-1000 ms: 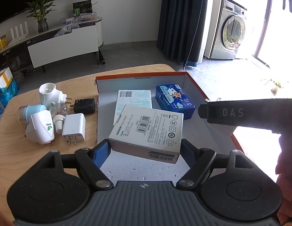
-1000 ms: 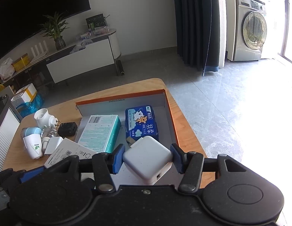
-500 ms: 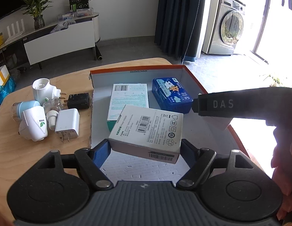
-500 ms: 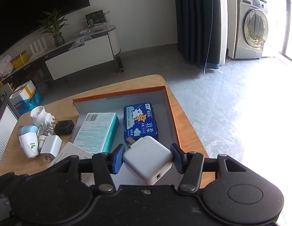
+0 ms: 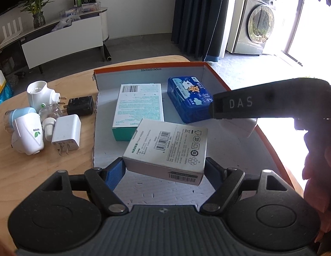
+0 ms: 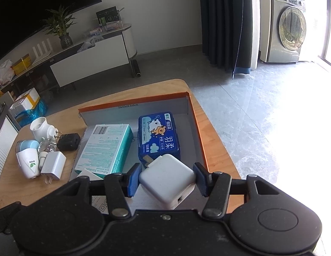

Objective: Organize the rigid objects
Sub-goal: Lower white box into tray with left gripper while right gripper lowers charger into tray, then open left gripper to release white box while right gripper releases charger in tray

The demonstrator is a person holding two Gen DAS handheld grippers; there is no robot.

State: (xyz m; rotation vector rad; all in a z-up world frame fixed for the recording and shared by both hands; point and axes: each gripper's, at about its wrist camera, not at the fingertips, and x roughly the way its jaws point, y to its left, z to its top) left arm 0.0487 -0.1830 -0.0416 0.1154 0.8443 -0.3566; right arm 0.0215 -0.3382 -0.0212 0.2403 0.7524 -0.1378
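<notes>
Meanwhile, two hand-held grippers hung above an open cardboard box [image 5: 212, 72] with orange edges that sat on a wooden table [image 5: 26, 170]. The left gripper [image 5: 164, 166] had its blue pads clamped on the sides of a grey power adapter box [image 5: 167, 149], held tilted in the air over the near part of the box floor. The right gripper [image 6: 164, 178] was closed on a white square charger [image 6: 167, 177], gripped by two opposite sides and raised just in front of a blue tin [image 6: 158, 136].

Inside the cardboard box, a teal-and-white bandage carton [image 5: 138, 108] lay flat on the left, and the blue tin [image 5: 189, 98] with a cartoon bear on its lid lay to its right, the two near each other but apart.

On the bare table left of the box sat a loose cluster: a white plug-in device [image 5: 40, 92], a black adapter [image 5: 80, 105], a white wall charger [image 5: 66, 133] with its prongs pointing toward the camera, a white device with a green leaf mark [image 5: 26, 137] and a pale blue-capped item [image 5: 18, 115] behind it.

From the left wrist view, the right gripper's dark arm [image 5: 261, 102], lettered "DAS", crossed in from the right, with part of a person's hand [image 5: 319, 170] at the frame's edge.
</notes>
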